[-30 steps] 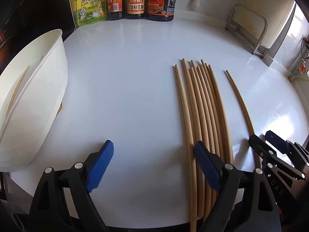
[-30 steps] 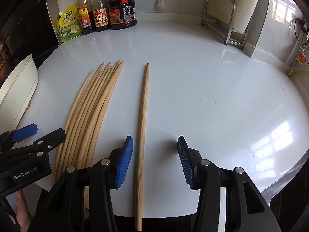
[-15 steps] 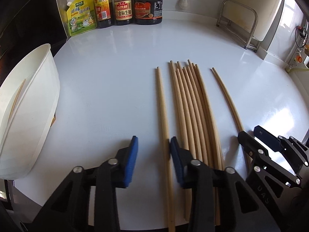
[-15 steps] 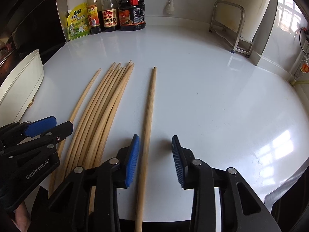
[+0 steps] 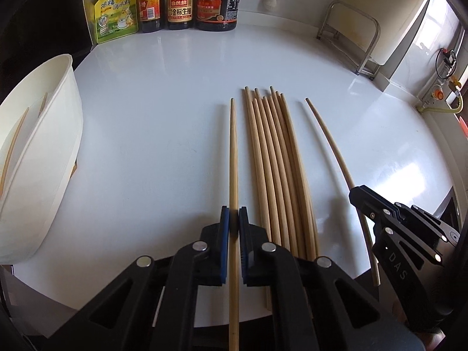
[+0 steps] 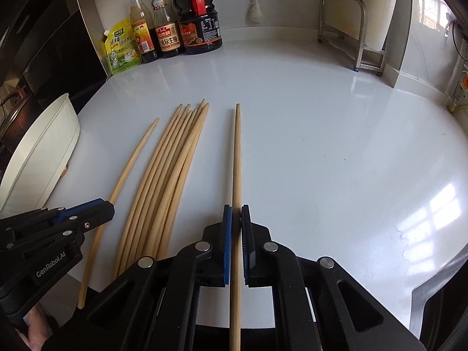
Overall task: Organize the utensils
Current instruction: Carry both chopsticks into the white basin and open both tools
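Several long wooden chopsticks (image 5: 278,169) lie in a bundle on the white counter (image 5: 163,134); the bundle also shows in the right wrist view (image 6: 169,175). My left gripper (image 5: 234,219) is shut on a single chopstick (image 5: 233,152) left of the bundle. My right gripper (image 6: 236,219) is shut on another single chopstick (image 6: 237,158) right of the bundle. Each gripper shows in the other's view, the right gripper (image 5: 380,207) at lower right and the left gripper (image 6: 84,213) at lower left. A white container (image 5: 52,152) with chopsticks inside stands at the left.
A yellow pouch (image 5: 115,11) and three sauce bottles (image 5: 181,3) stand at the back wall. A metal rack (image 5: 351,44) is at the back right. The counter's front edge runs just under both grippers. A dark pot (image 6: 17,108) sits beyond the container.
Both grippers have closed, each onto one chopstick. The left gripper shifted right to line up with its chopstick, which now lies apart from the bundle.
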The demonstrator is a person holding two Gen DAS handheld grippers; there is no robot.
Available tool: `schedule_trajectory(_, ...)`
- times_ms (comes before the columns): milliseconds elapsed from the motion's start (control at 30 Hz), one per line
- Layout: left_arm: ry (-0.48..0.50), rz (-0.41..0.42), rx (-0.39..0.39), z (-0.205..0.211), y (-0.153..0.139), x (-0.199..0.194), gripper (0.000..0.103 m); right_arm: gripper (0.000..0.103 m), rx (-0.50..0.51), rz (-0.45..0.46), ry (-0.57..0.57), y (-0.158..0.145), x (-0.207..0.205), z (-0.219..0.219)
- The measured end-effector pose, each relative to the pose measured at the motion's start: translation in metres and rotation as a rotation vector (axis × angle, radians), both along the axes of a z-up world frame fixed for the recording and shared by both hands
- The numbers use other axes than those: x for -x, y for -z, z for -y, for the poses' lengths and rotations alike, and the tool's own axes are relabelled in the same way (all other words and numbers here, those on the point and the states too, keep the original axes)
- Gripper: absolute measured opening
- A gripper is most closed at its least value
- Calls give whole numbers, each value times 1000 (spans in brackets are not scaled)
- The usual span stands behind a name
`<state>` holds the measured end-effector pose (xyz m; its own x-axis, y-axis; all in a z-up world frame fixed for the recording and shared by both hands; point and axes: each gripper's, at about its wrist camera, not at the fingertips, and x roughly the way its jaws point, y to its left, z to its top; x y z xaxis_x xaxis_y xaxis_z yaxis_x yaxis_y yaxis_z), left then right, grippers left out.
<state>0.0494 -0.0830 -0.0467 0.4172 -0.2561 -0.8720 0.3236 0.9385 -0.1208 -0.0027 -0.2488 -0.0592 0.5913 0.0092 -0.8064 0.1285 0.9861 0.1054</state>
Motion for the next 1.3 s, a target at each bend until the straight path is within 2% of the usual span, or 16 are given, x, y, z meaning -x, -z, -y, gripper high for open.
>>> schedule_trajectory(200,15,30,28,-13,-23,5,7,6,-65,43,-1,-22,4,-8)
schedule_trajectory(400,-8,92,56,-48,-53,2,7,6,-88,100,-66,-49,-4,-47)
schedule_trajectory(633,-96,177,86,-121,-93,-14,7,6,-136,179,-176,-90,-31,-113)
schedule_trajectory(767,-168,208,74,-171,-104,-27,7,6,-138,182,-258,-103,-58,-162)
schedule_trajectory(933,-263,211,51,-227,-107,-44,7,6,-150,142,-365,-101,-90,-225)
schedule_trajectory(1067,-325,196,43,-258,-96,-56,7,6,-161,86,-432,-87,-111,-268)
schedule_trajectory(1300,-377,139,40,-287,-66,-72,8,6,-146,-12,-458,-54,-134,-306)
